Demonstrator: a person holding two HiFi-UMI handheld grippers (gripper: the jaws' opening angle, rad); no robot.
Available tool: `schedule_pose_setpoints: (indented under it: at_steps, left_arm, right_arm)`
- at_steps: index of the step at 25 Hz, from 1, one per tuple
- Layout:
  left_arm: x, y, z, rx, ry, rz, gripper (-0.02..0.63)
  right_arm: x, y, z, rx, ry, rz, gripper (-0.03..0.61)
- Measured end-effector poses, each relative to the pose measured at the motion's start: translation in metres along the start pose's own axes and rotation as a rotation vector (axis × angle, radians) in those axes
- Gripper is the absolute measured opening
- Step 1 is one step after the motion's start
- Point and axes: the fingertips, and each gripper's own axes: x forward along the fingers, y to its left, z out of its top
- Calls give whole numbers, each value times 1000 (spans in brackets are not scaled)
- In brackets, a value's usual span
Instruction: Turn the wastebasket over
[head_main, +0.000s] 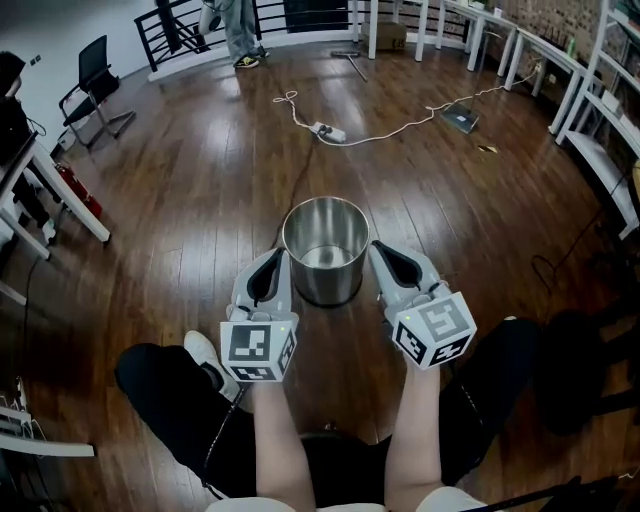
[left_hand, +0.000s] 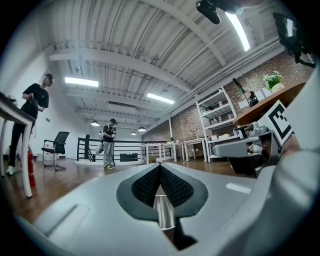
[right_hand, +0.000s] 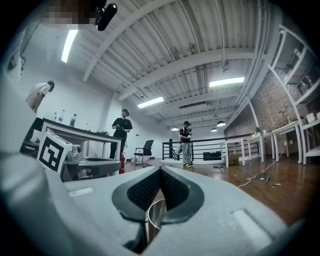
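Grasp stage of the overturning task. The wastebasket (head_main: 330, 285), a bare steel cylinder, stands upright with its mouth facing up and its inside empty, directly ahead of the operator's knees and above the wooden floor (head_main: 200, 200). Whether its base rests on the boards or hangs just clear of them cannot be told from the head view. The left tongs (head_main: 279, 257) and right tongs (head_main: 379, 250) lie roughly level and meet the basket at opposite sides of its rim. In the left gripper view the left tongs (left_hand: 160, 167) are closed, with a strip of the steel wall (left_hand: 164, 210) pinched between the ribbed pads. In the right gripper view the right tongs (right_hand: 160, 172) are likewise closed, the curved rim (right_hand: 152, 215) caught between them. The inversion itself has evidently not begun. The next move probably calls for rolling both wrists together in the same sense, keeping the two pinches firm on the thin, smooth metal, until the mouth faces down, then lowering the basket onto the floor.
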Motion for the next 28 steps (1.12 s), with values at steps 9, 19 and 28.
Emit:
schedule_pose_setpoints:
  at_steps: [9, 19, 28]
  left_arm:
    - [71, 68, -7, -25, -15, 48, 98]
    - [118, 107, -70, -94, 86, 67, 222]
    - [118, 145, -123, -149, 171, 113, 353]
  right_arm:
    - [98, -19, -21, -50, 159, 70, -9]
    - [164, -22, -99, 27, 371, 208, 263]
    - [198, 30, -194, -13, 635, 393, 321]
